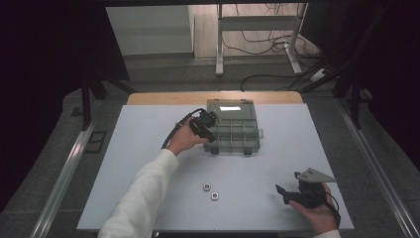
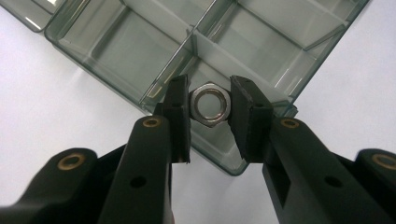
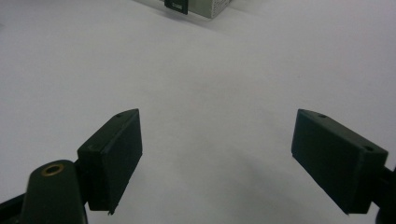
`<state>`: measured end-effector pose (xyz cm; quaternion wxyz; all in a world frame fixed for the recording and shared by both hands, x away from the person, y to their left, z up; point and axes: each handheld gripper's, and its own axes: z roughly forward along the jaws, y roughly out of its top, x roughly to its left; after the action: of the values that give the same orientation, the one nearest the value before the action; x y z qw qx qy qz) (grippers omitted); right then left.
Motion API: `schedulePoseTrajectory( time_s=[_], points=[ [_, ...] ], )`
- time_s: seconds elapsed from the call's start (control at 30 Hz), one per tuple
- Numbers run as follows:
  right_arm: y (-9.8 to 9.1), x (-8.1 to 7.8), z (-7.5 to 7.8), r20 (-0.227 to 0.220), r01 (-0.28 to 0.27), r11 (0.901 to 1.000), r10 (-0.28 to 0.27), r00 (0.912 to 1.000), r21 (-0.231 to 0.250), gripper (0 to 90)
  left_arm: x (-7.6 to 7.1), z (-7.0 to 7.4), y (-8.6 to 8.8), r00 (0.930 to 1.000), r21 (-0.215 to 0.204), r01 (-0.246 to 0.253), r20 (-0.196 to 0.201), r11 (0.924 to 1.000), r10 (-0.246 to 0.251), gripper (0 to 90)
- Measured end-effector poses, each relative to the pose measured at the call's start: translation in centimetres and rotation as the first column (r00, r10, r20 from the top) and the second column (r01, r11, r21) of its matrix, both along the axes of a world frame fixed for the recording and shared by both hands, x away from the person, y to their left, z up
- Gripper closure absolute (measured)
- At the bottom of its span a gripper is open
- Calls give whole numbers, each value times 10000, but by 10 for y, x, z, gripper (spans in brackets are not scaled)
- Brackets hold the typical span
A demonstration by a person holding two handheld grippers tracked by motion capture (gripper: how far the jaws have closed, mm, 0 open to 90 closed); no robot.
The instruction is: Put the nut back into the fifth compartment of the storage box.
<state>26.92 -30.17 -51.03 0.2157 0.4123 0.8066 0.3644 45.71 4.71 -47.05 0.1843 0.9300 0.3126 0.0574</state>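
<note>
Steel hex nut (image 2: 210,104), small, hard and slick, sits pinched across its flats in the left gripper (image 2: 210,109) above a corner compartment of the organizer box (image 2: 140,51); right gripper (image 3: 217,154) rests open.

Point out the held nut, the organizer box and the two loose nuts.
held nut (image 2: 211,103), left gripper view, its face.
organizer box (image 1: 246,141), high view, front compartments.
loose nuts (image 1: 206,187), high view, the left one's top.

Open surface (image 1: 148,163) left of the box (image 1: 237,134), bare run between box and right claw (image 1: 287,193), two nuts (image 1: 211,191) lying mid-front in the way, box dividers (image 2: 205,42) hemming the left claw (image 2: 210,109), right claw facing bare surface.
</note>
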Motion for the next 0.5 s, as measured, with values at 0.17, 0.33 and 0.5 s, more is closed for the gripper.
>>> schedulePoseTrajectory(
  time_s=[0.17,0.33,0.5],
  points=[
    [0,0,0,-11,-16,10000,16,10000,-26,165,0,0,0,10000,-73,22,9,10000,-22,678],
    [0,0,-1,-3,-23,10000,23,10000,-24,165,-4,9,5,9992,-510,-95,376,9987,114,384],
    [0,0,-1,-4,-28,10000,28,10000,-36,165,-21,17,11,9983,-860,199,566,9961,-151,228]
  ],
)
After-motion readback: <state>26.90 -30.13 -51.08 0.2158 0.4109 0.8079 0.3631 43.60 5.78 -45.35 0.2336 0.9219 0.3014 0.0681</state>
